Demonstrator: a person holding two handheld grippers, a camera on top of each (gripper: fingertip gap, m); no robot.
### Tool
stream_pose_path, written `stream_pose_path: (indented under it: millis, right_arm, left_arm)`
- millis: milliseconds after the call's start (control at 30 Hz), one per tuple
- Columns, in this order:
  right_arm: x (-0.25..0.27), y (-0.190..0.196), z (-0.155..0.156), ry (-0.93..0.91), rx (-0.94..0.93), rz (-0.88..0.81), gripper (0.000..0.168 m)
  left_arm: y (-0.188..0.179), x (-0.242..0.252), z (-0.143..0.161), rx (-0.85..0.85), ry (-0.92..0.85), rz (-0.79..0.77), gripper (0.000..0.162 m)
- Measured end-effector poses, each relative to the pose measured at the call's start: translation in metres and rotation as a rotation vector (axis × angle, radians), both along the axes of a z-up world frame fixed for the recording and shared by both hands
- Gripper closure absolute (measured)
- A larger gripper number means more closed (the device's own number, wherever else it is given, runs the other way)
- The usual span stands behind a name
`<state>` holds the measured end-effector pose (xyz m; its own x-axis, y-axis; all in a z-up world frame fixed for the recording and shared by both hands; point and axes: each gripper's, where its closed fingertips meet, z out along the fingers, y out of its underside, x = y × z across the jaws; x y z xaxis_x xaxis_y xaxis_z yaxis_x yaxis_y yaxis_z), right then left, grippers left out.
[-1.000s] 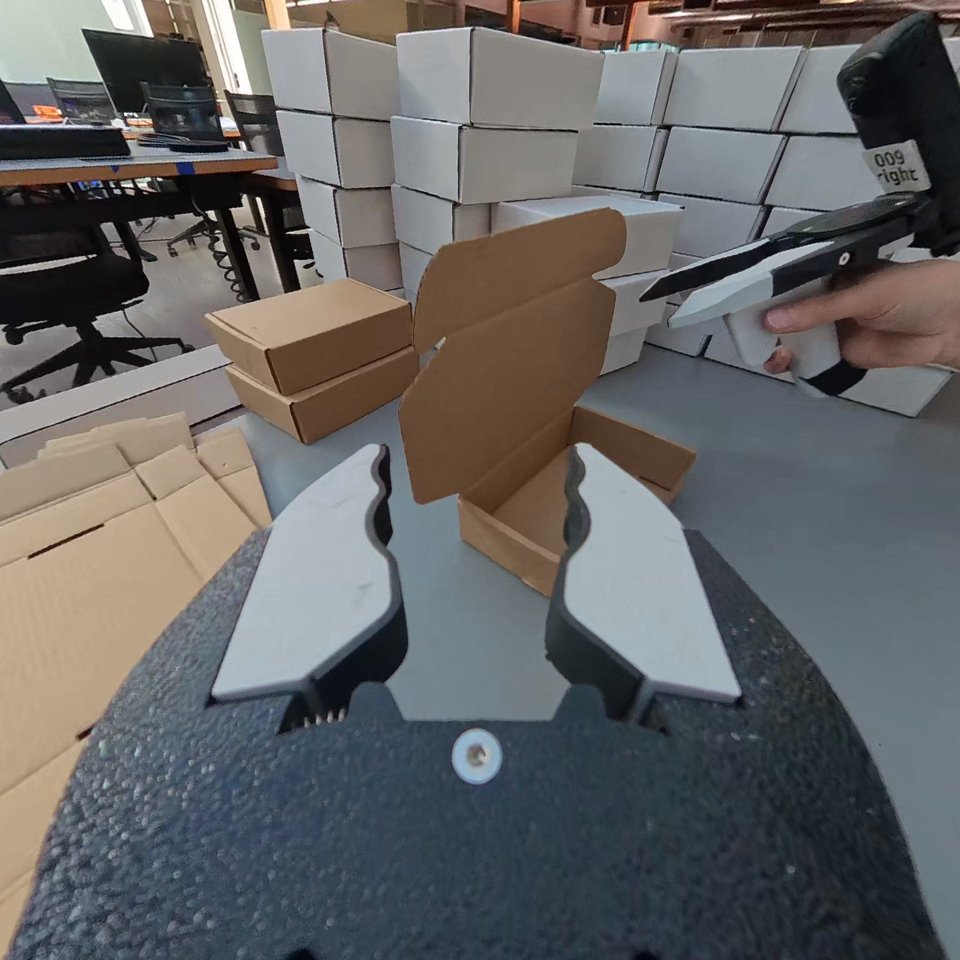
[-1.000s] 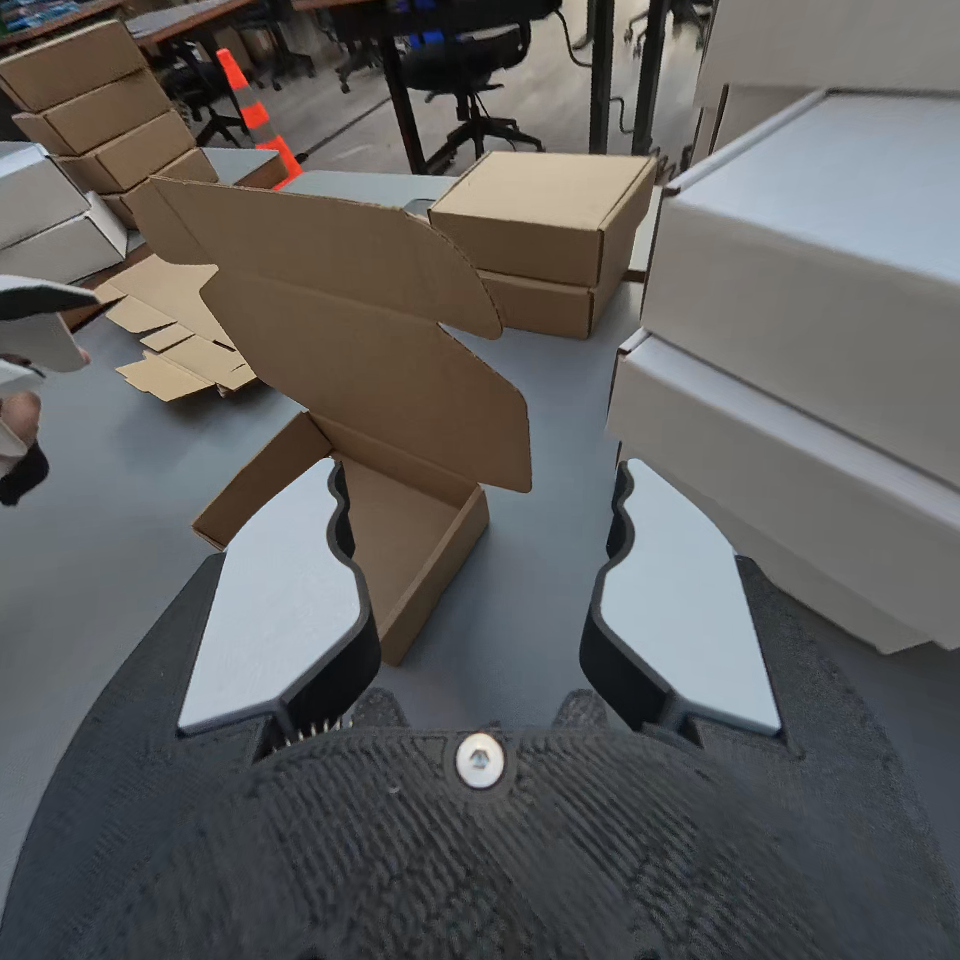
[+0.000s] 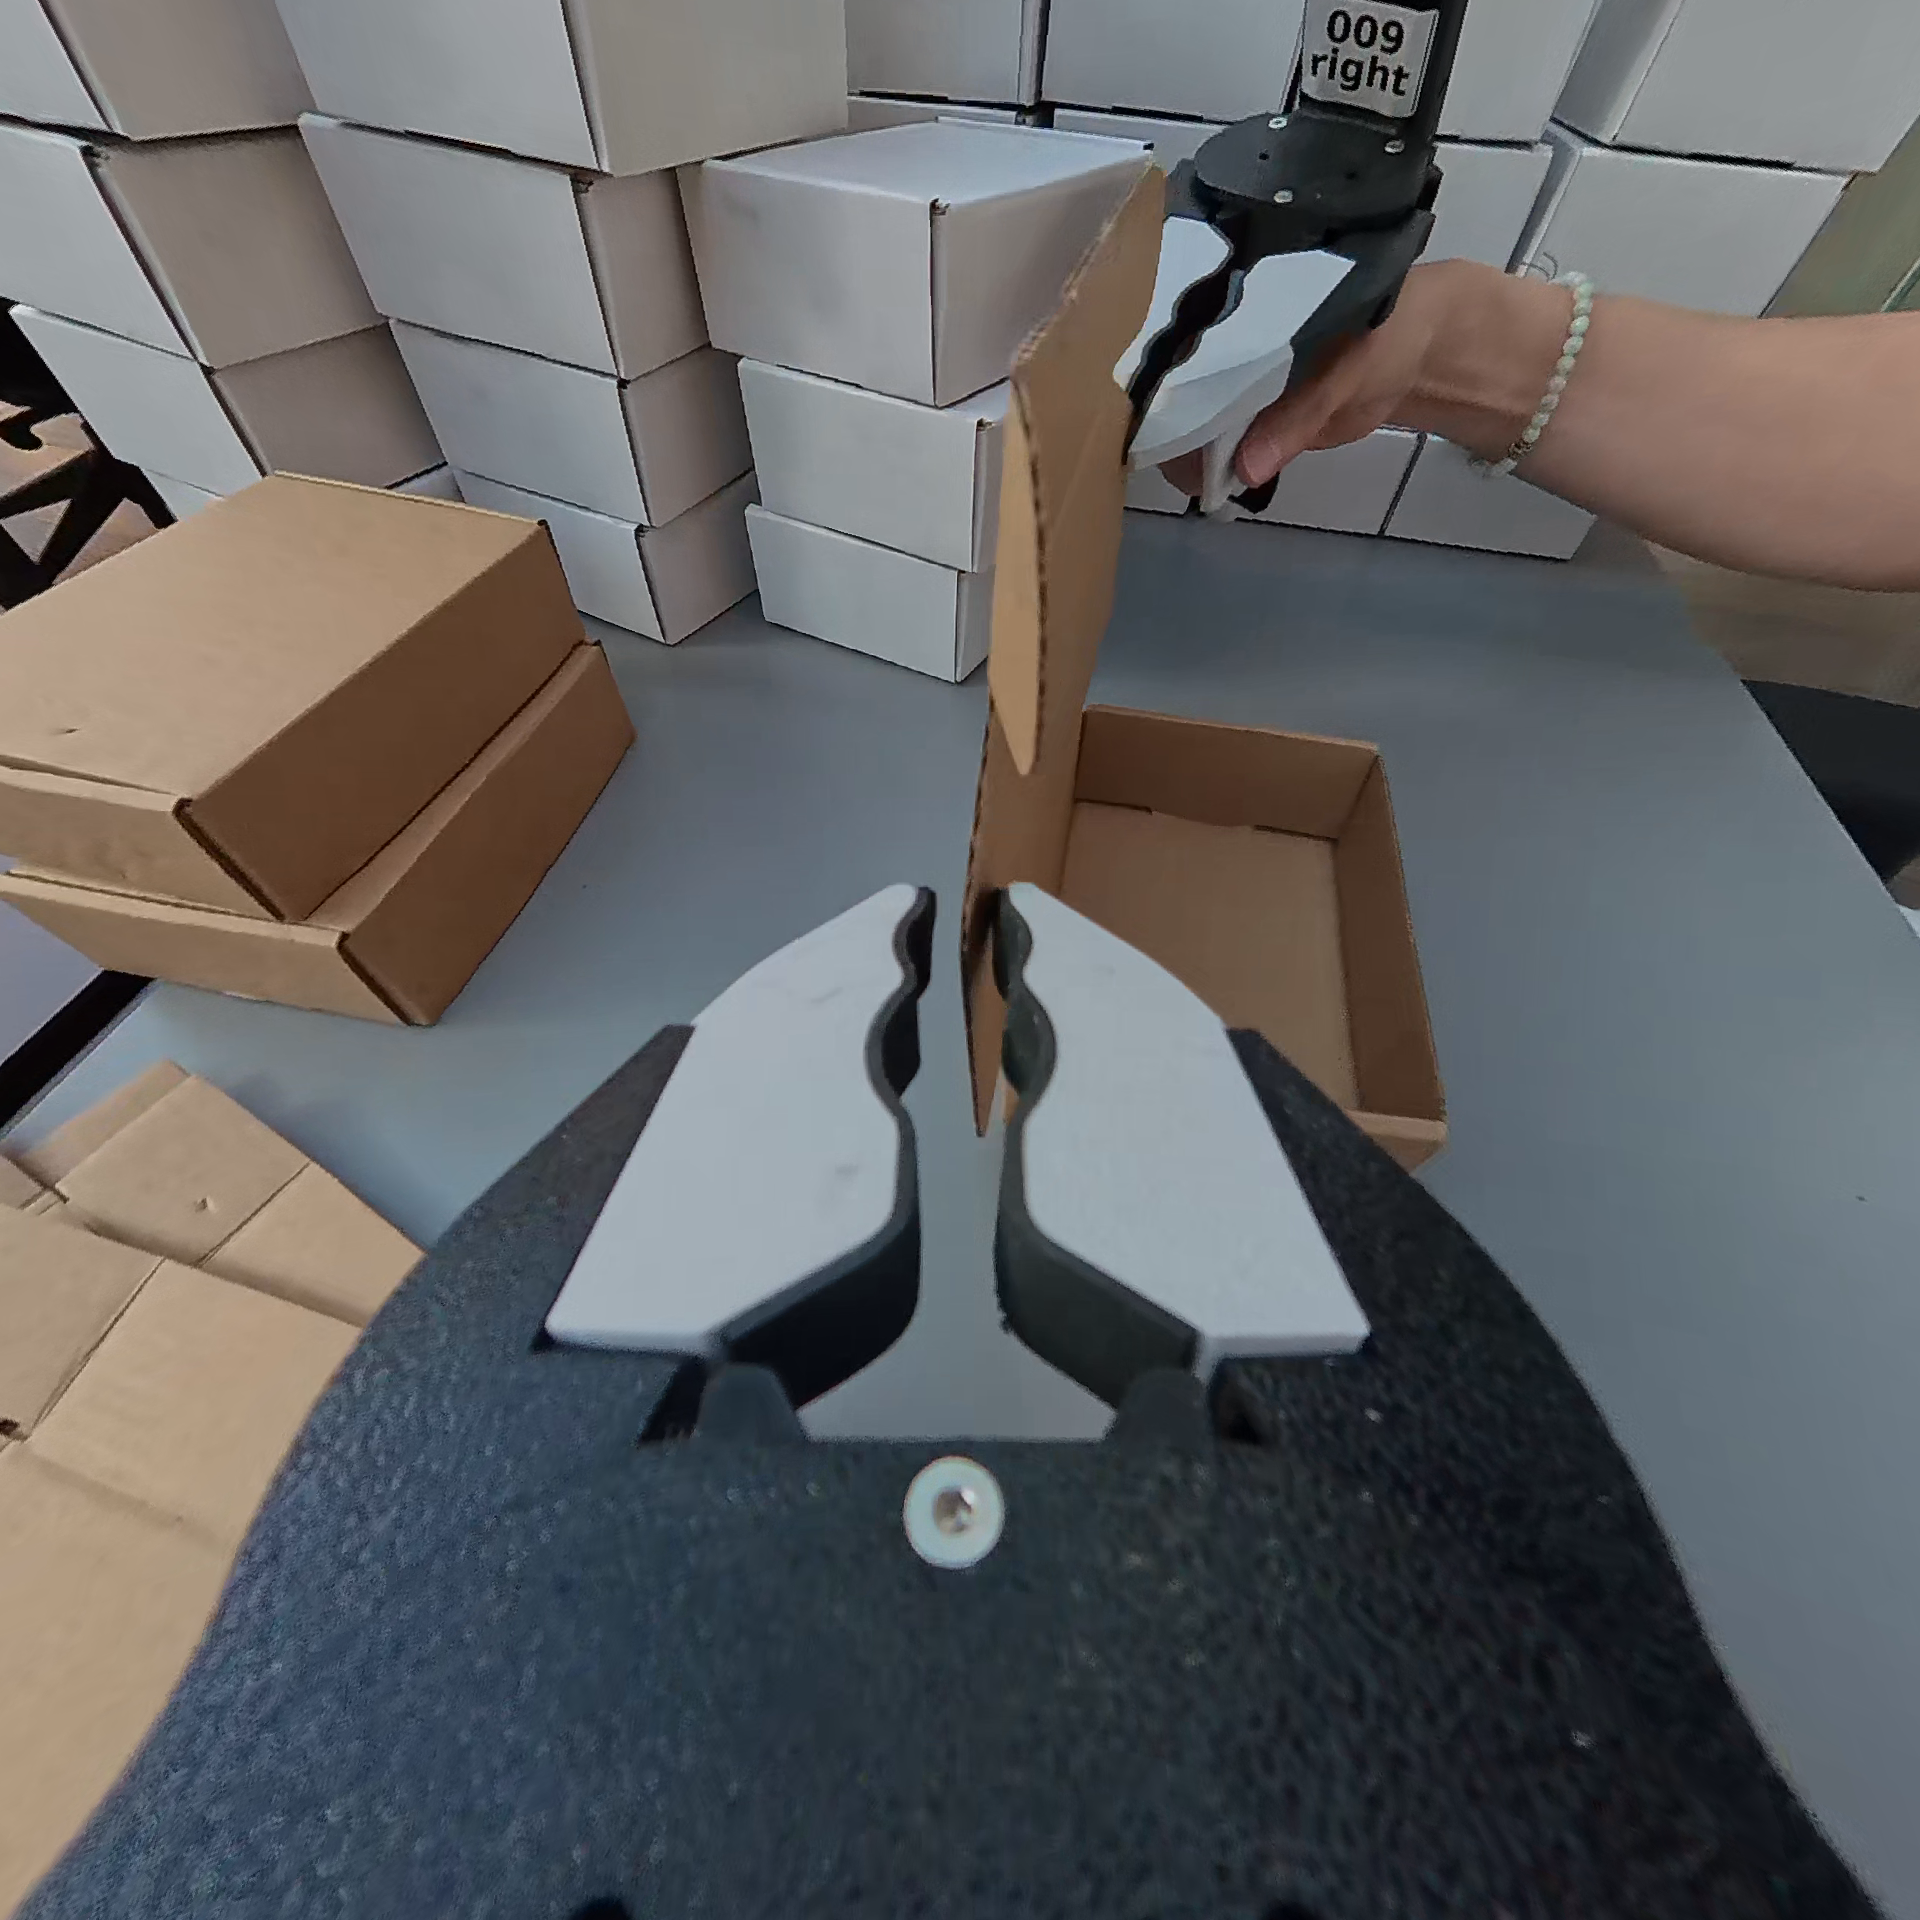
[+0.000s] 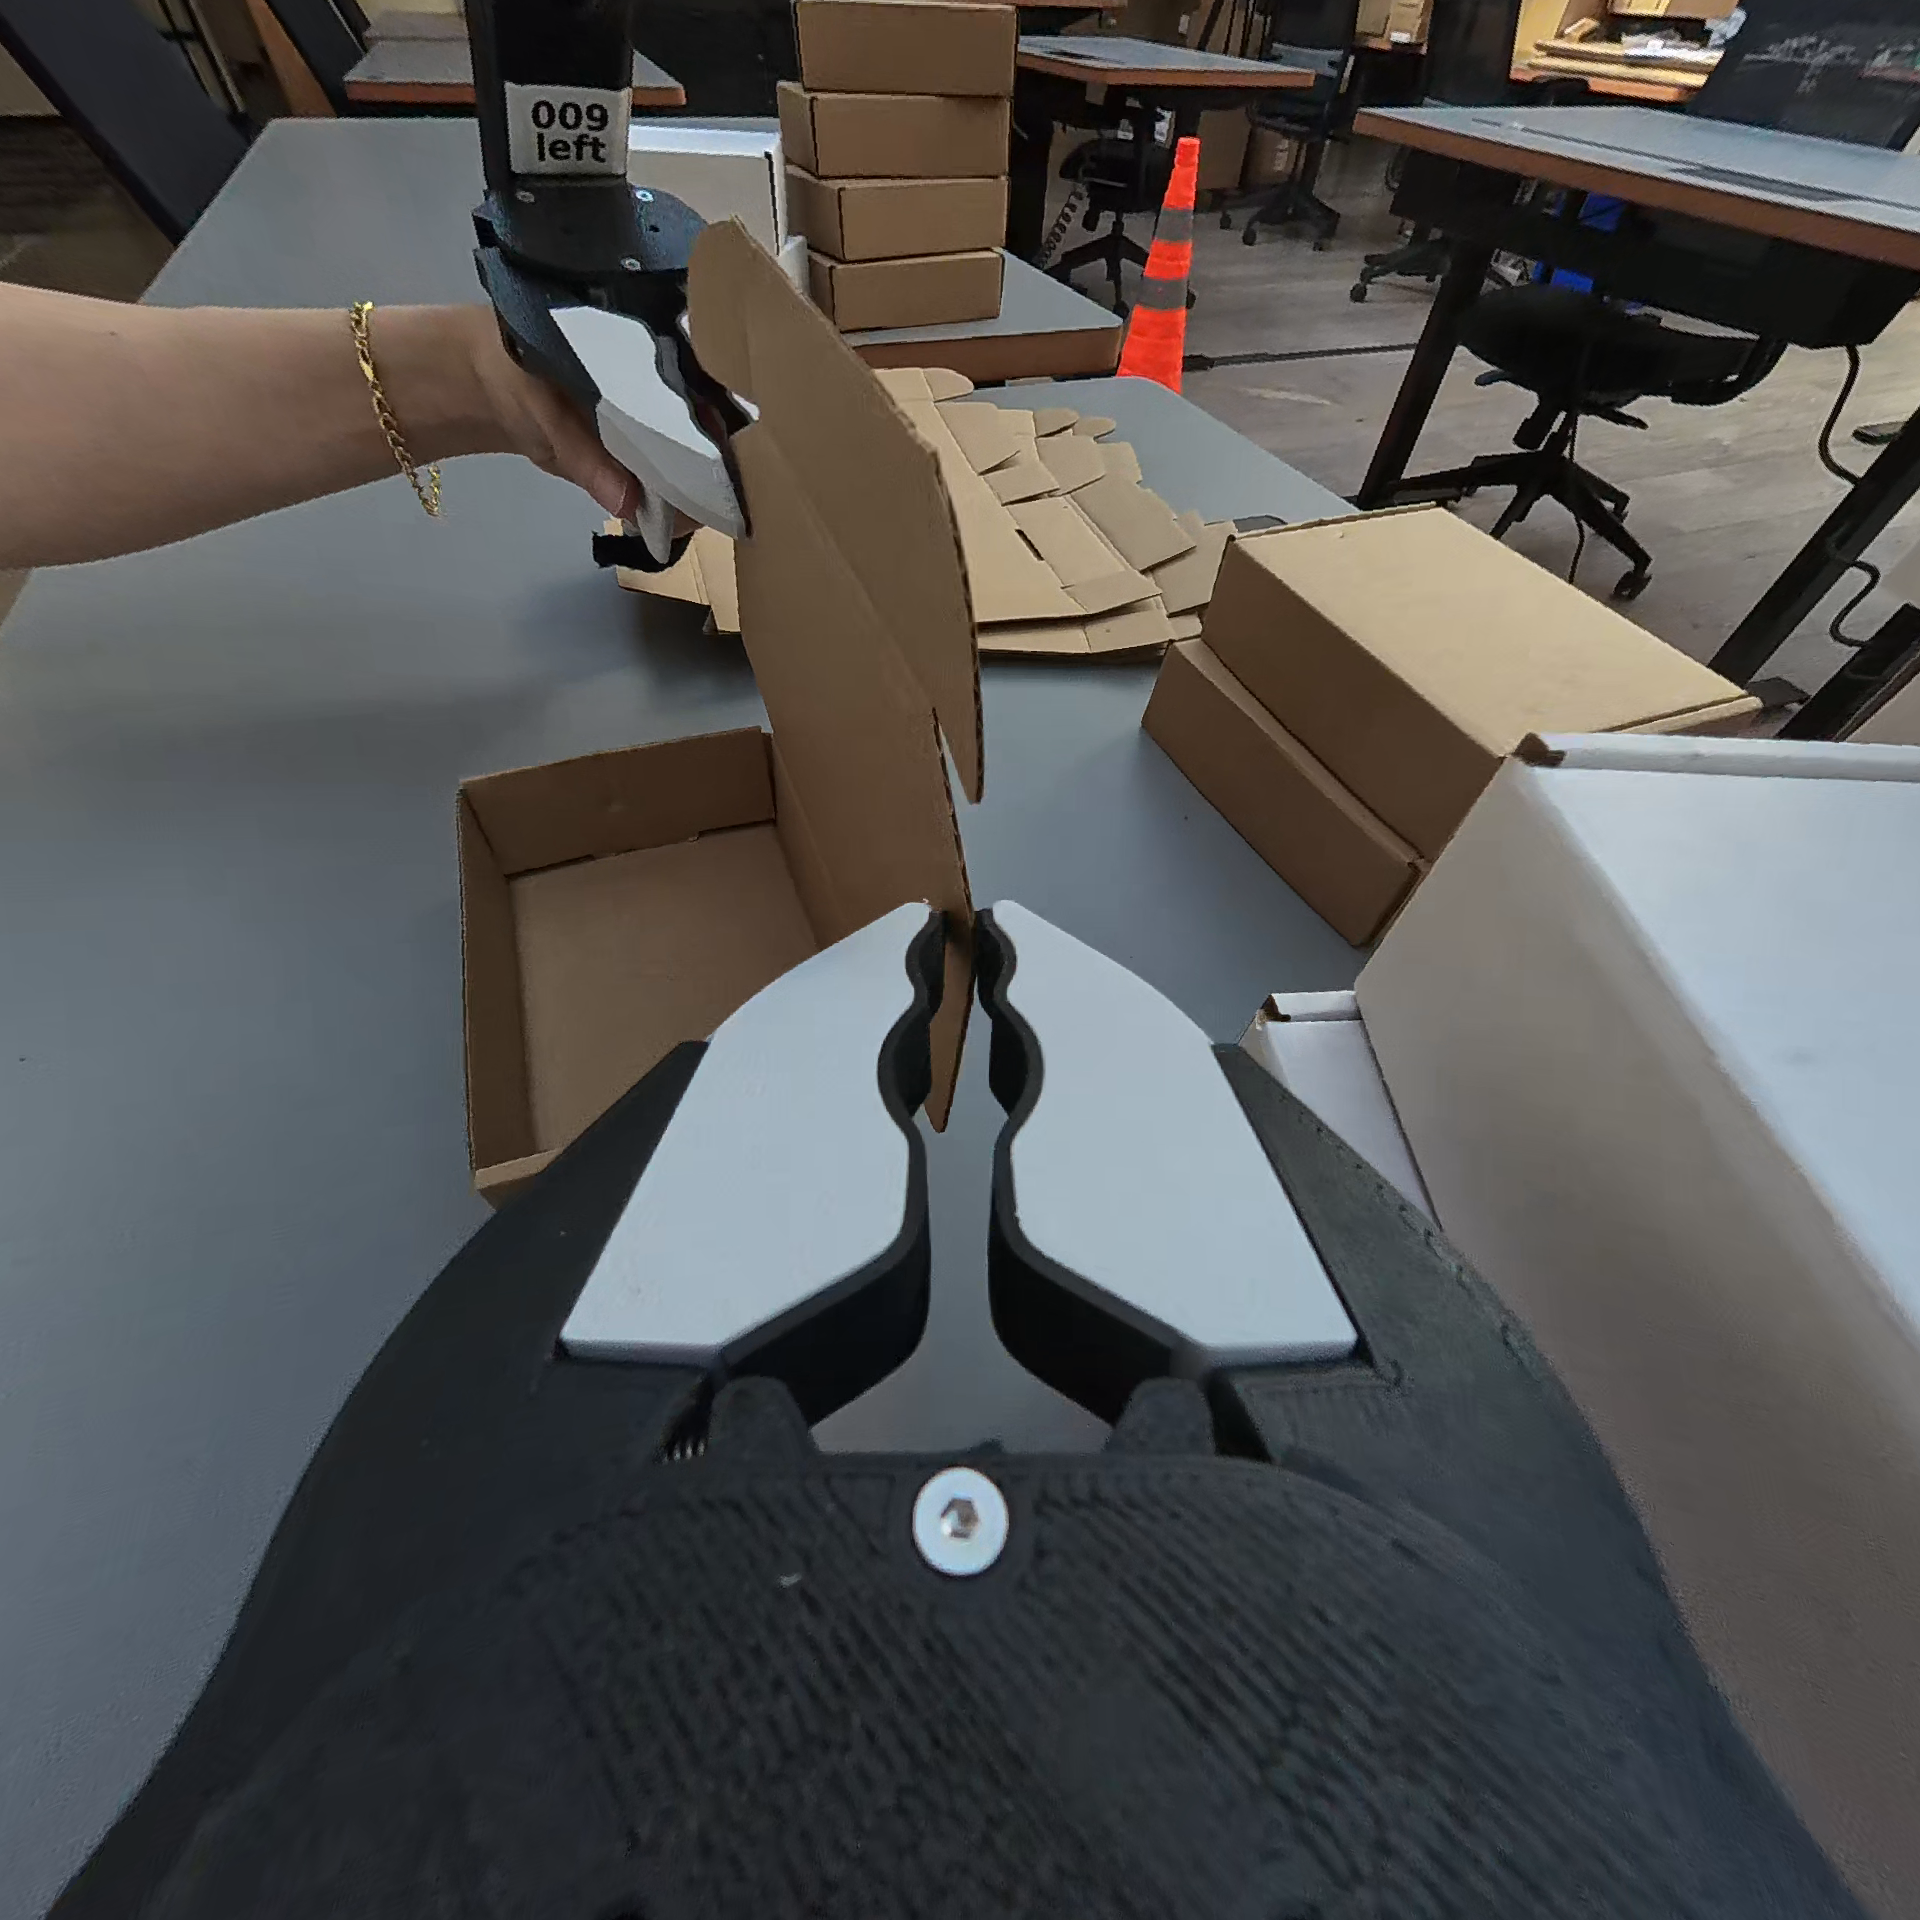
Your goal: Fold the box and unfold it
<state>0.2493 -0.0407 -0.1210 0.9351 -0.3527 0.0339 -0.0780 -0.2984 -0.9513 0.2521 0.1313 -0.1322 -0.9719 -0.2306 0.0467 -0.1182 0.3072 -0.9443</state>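
A brown cardboard box (image 3: 1226, 750) sits open on the grey table, its lid (image 3: 1070, 520) standing upright. My left gripper (image 3: 961, 902) is shut on the near side edge of the lid, low down. My right gripper (image 3: 1179, 343) holds the lid's far upper edge. In the right wrist view the right gripper (image 4: 961, 914) is shut on the lid's (image 4: 852, 582) near edge beside the open tray (image 4: 623, 810). The left gripper (image 4: 717, 436) grips the far end of the lid. The lid hides part of each far gripper's fingers.
Stacks of white boxes (image 3: 520, 260) line the table's back. Two closed brown boxes (image 3: 281, 727) sit left of the lid. Flat cardboard blanks (image 3: 125, 1351) lie at the near left. A white box (image 4: 1662, 987) is close on the right gripper's right. An orange cone (image 4: 1164, 291) stands beyond the table.
Both grippers were open and apart from the box. They have moved to opposite ends of the upright lid and closed on it.
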Motion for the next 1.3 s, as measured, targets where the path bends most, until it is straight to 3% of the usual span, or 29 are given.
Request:
stream_pose_path:
  millis: [133,267,400,567,767,867,1300]
  right_arm:
    - [0.001,0.000,0.000,-0.011,0.000,-0.028,0.165]
    - [0.004,0.002,0.002,-0.035,-0.003,-0.126,0.166]
    - [0.009,0.007,0.002,-0.034,0.009,-0.296,0.166]
    - [0.015,0.018,0.003,-0.019,0.153,-0.569,0.165]
    - [0.013,0.035,0.003,-0.103,0.179,-0.761,0.163]
    - [0.010,0.039,0.002,-0.140,0.142,-0.811,0.164]
    - [-0.019,0.040,-0.020,-0.129,0.121,-0.903,0.163]
  left_arm:
    - [-0.001,-0.002,0.004,-0.021,-0.015,0.001,0.161]
    - [0.000,0.004,0.000,0.042,-0.046,0.130,0.160]
    - [0.000,0.013,-0.001,0.117,-0.060,0.404,0.160]
    - [-0.001,0.008,0.000,0.291,-0.116,0.781,0.158]
    - [0.003,0.007,0.001,0.192,0.002,1.142,0.160]
    - [0.005,0.008,-0.001,0.107,0.048,1.212,0.160]
    - [0.000,-0.027,-0.020,0.136,-0.061,1.285,0.159]
